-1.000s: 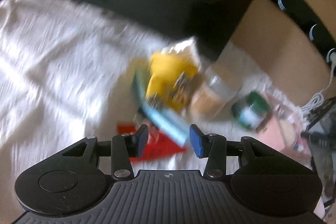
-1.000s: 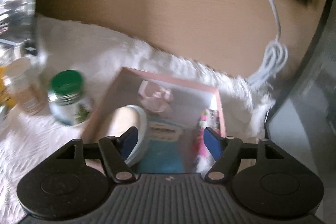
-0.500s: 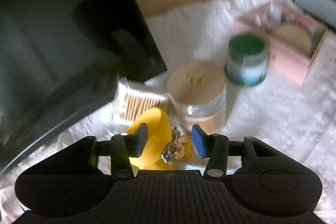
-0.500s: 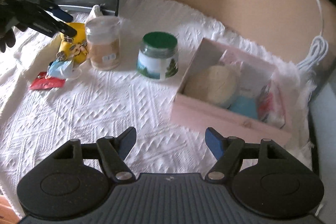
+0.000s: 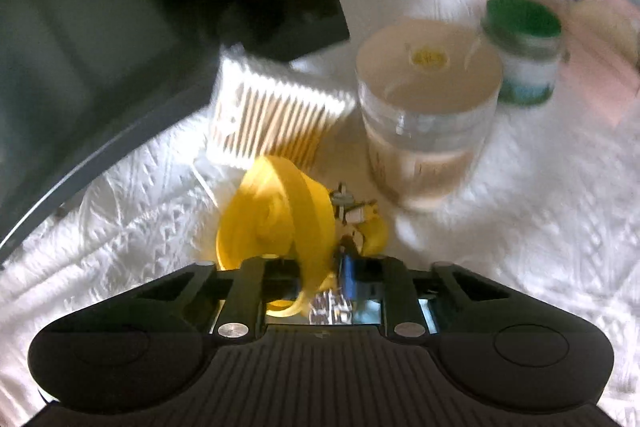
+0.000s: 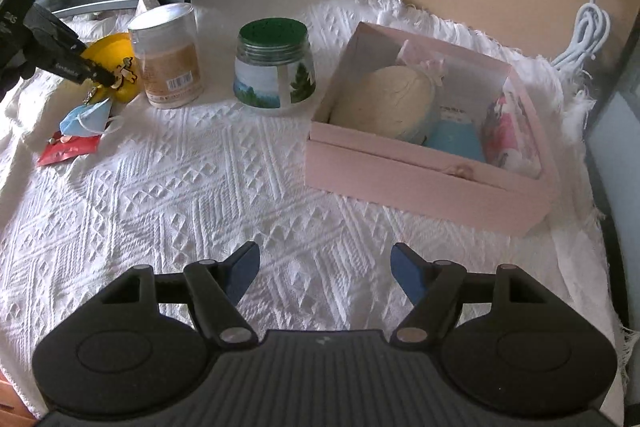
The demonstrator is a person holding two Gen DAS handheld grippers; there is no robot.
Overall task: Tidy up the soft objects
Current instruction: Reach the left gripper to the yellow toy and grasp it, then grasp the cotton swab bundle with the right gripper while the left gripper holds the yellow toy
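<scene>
A yellow soft thing (image 5: 276, 211) with a small charm lies on the white cloth beside the clear jar (image 5: 428, 115). My left gripper (image 5: 320, 277) points down at it with its jaws closing, and a yellow fold is pinched between the blue pads. The right wrist view shows that left gripper (image 6: 105, 77) on the yellow thing (image 6: 110, 49) at far left. A blue face mask (image 6: 86, 117) and a red packet (image 6: 66, 151) lie just in front. My right gripper (image 6: 325, 267) hangs open over bare cloth, with nothing between its fingers. The pink box (image 6: 420, 167) holds a cream pouch (image 6: 384, 103) and soft packs.
A green-lidded jar (image 6: 274, 67) stands between the clear jar (image 6: 168, 59) and the pink box. A pack of cotton swabs (image 5: 276, 111) leans by a dark screen (image 5: 140, 7). A white cable (image 6: 584, 31) lies at the cloth's far right edge.
The left gripper swung from the open cloth to the yellow thing, dropped onto it and closed its jaws. The right gripper pulled back from over the pink box and stayed open.
</scene>
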